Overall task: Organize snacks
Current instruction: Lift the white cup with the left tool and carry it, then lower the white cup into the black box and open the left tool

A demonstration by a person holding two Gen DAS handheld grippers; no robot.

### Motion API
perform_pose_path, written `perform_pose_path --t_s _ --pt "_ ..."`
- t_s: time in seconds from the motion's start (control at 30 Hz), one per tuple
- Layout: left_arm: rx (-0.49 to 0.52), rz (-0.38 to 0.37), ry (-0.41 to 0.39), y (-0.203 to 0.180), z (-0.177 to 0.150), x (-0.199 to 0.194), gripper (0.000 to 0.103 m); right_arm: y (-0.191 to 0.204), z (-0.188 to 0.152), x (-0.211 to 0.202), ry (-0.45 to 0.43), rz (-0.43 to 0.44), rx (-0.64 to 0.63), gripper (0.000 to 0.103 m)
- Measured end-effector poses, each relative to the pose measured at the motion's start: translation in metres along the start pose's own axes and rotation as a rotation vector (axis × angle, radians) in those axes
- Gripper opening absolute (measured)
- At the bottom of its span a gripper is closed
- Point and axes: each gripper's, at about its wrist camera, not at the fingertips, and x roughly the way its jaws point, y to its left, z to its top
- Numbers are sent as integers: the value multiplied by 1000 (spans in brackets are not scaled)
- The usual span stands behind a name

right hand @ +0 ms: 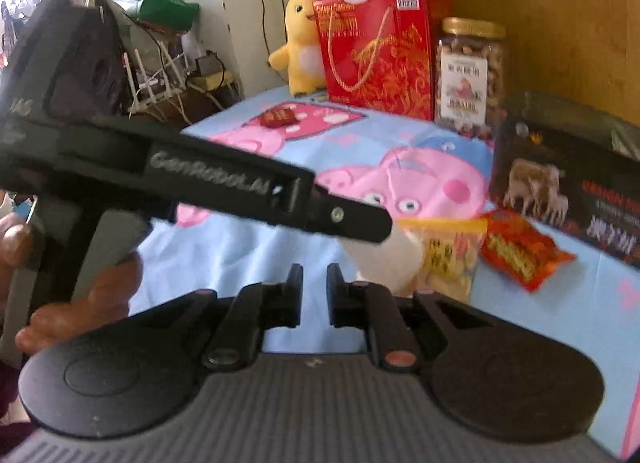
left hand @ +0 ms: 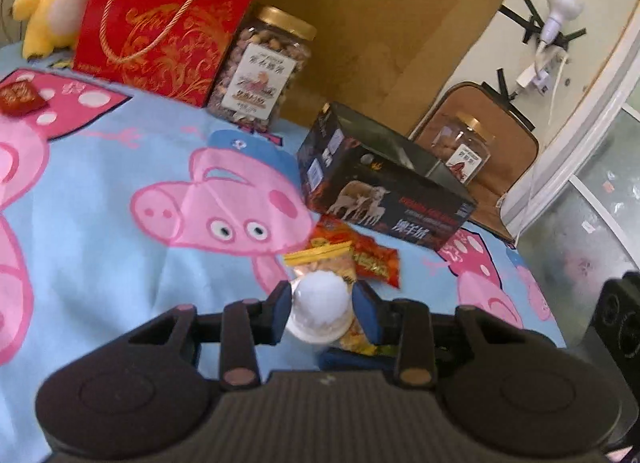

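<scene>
A: The white cup (left hand: 320, 305) sits clamped in the left claw (left hand: 323, 301), above the yellow packet (left hand: 326, 259) on the bed.
B: Right claw (right hand: 311, 277): nearly together, empty. Risk?
A: Its rounded top could slip out.

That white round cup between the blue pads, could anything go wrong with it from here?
Possibly. The white cup is round and smooth between the left gripper's pads, so it might slip or twist out. The yellow snack bag and red snack packet lie right by it, so a drop could knock them. The right gripper, empty, sits close beneath the left one; the two tools might bump.
</scene>
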Motion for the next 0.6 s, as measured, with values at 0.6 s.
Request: perform_pose_path --t_s 0.6 --pt "-111 -83 12 37 -3 -13 43 -18 -7 -10 6 86 135 30"
